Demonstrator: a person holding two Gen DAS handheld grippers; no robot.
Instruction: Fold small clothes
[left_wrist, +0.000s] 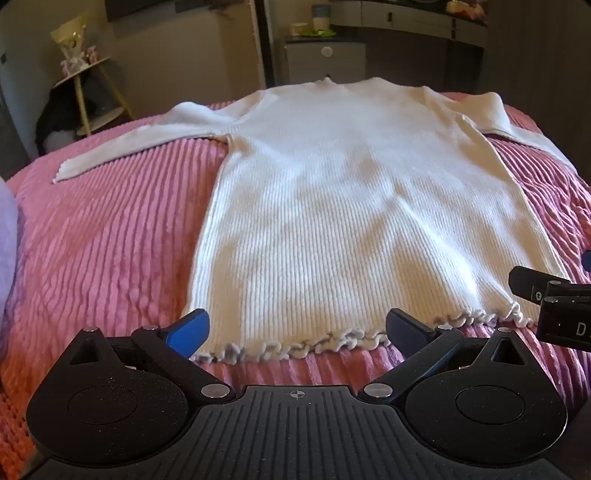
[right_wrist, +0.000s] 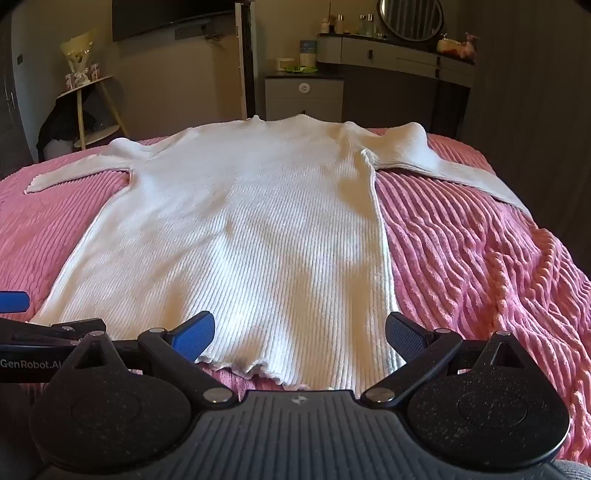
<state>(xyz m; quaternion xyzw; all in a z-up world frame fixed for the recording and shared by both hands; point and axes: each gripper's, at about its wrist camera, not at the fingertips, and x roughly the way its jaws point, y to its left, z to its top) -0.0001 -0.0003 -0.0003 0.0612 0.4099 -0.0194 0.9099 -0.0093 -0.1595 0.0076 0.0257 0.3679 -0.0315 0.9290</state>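
Both views sit low and close at the near edge of the bed (left_wrist: 110, 240), looking down its length toward the far edge and the room beyond. The left wrist view stands toward the near-left corner, the right wrist view toward the near-right — both share the white sweater (left_wrist: 351, 206) and the pink bedspread.

Home bedroom, pink ribbed bedspread (right_wrist: 461, 240), dressing table (right_wrist: 399, 61), round mirror (right_wrist: 410, 18)

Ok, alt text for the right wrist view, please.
A white ribbed sweater lies flat, sleeves spread, on a pink ribbed bedspread. The right tongs hover open over its frilled hem, holding nothing, with the left tongs at the left edge.
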